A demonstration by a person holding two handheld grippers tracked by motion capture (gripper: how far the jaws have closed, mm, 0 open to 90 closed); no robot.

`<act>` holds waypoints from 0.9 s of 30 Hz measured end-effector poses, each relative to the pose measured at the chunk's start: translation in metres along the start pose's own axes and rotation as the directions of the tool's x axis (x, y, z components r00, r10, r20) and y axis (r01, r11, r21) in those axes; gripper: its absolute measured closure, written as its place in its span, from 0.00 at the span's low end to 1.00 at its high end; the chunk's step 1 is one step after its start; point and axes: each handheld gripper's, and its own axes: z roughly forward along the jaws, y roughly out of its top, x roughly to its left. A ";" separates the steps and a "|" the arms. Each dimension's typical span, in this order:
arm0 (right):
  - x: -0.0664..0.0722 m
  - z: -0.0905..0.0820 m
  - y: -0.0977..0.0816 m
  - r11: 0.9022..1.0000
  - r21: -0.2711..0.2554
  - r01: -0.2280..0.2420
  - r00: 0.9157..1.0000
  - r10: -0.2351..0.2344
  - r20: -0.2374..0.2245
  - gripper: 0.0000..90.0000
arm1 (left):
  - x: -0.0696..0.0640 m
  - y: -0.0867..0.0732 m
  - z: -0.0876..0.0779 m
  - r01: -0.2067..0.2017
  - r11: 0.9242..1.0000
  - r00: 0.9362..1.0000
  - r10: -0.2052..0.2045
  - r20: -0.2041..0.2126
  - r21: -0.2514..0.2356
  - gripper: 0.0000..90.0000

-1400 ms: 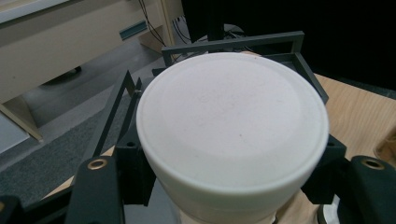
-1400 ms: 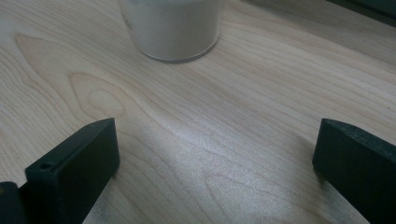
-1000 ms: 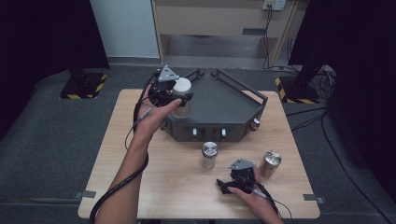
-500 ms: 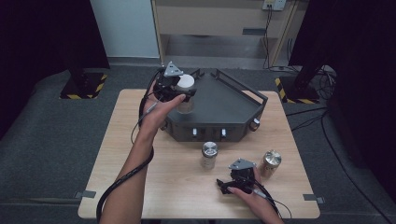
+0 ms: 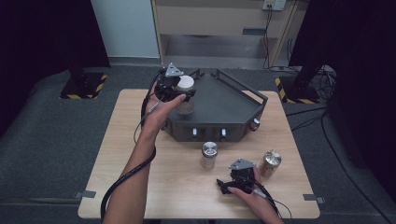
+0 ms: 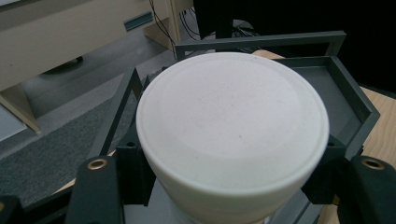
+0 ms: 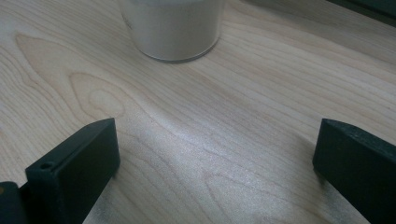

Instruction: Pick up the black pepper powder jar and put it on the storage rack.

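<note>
A: Start at the bottom edge of the high view. What's there?

B: The right gripper (image 5: pixel 224 185) lies low on the wooden table (image 5: pixel 116 154), lower right of centre, its jaws spread wide with nothing between them. In the right gripper view bare wood shows between the jaws, and the base of a jar (image 7: pixel 173 28) stands at the top of the frame, apart from them.

A: And just above it?

B: A silver-lidded jar (image 5: pixel 209 155) stands near the middle of the frame, and a gold-coloured can (image 5: pixel 270 162) to its right, both on the table and clear of the gripper.

A: Farther up?

B: A dark angular tray (image 5: pixel 224 105) sits on the far half of the table. Over its left corner, the left gripper (image 5: pixel 182 95) is clamped on a white-lidded jar (image 5: pixel 185 91).

A: Is the grip clear?

B: Yes. In the left gripper view the white lid (image 6: pixel 231 123) bulks large, with a jaw pressed against each side of the jar below it and the tray's rim (image 6: pixel 261 39) behind.
</note>
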 end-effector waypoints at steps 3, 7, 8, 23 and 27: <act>0.000 0.000 0.000 1.000 0.000 0.000 1.000 0.000 0.000 0.01 | 0.000 -0.002 0.002 0.007 1.000 1.000 -0.007 -0.003 0.005 0.36; 0.000 0.000 0.000 1.000 0.000 0.000 1.000 0.000 0.000 0.01 | 0.002 -0.003 0.005 0.008 1.000 1.000 -0.008 -0.005 0.013 0.36; 0.000 0.000 0.000 1.000 0.000 0.000 1.000 0.000 0.000 0.01 | 0.002 -0.004 0.006 0.013 1.000 1.000 -0.012 -0.005 0.012 0.36; 0.000 0.000 0.000 1.000 0.000 0.000 1.000 0.000 -0.001 0.01 | 0.008 -0.014 0.016 0.047 0.998 0.999 -0.047 -0.015 0.035 0.36; 0.000 0.000 0.000 1.000 0.000 0.001 1.000 -0.001 0.000 0.01 | 0.010 -0.017 0.017 0.063 0.998 0.998 -0.062 -0.012 0.028 0.36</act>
